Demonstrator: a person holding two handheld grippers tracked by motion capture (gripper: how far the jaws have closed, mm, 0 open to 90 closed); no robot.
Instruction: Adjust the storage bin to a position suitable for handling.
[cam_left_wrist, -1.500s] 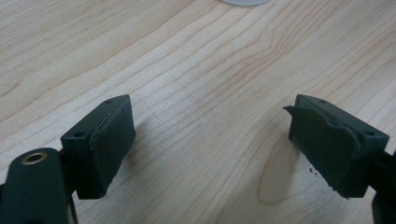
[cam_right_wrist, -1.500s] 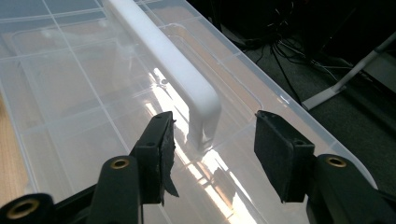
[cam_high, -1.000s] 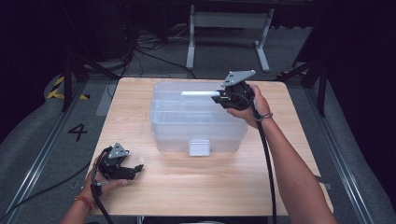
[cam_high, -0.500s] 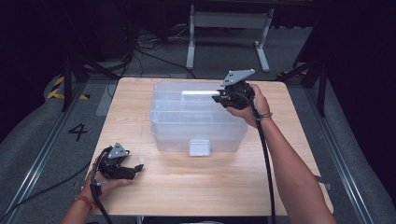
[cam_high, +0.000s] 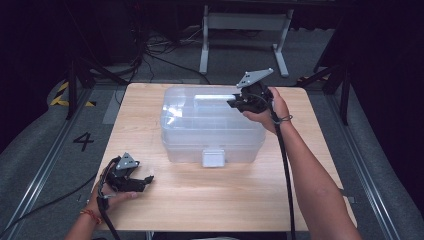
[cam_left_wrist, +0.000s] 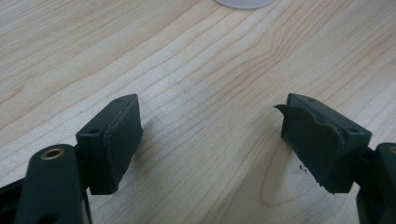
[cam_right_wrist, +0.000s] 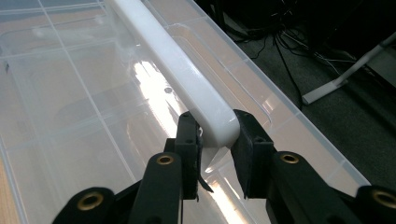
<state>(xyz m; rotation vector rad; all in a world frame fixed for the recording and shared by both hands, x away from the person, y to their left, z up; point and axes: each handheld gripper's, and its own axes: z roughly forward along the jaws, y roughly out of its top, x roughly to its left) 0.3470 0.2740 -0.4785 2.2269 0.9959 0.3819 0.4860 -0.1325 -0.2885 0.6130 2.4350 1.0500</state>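
The right gripper is clamping the white handle of the clear compartment box sitting mid-table; lifting is probably yet to come, while the left gripper is resting open, holding nothing.

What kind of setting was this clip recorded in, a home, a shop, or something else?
Most likely a lab or recording studio, not a home. A bare wooden table stands alone among dark drapes, loose cables trail across the grey floor, a number 4 is marked beside the table, and a metal stand sits behind it.
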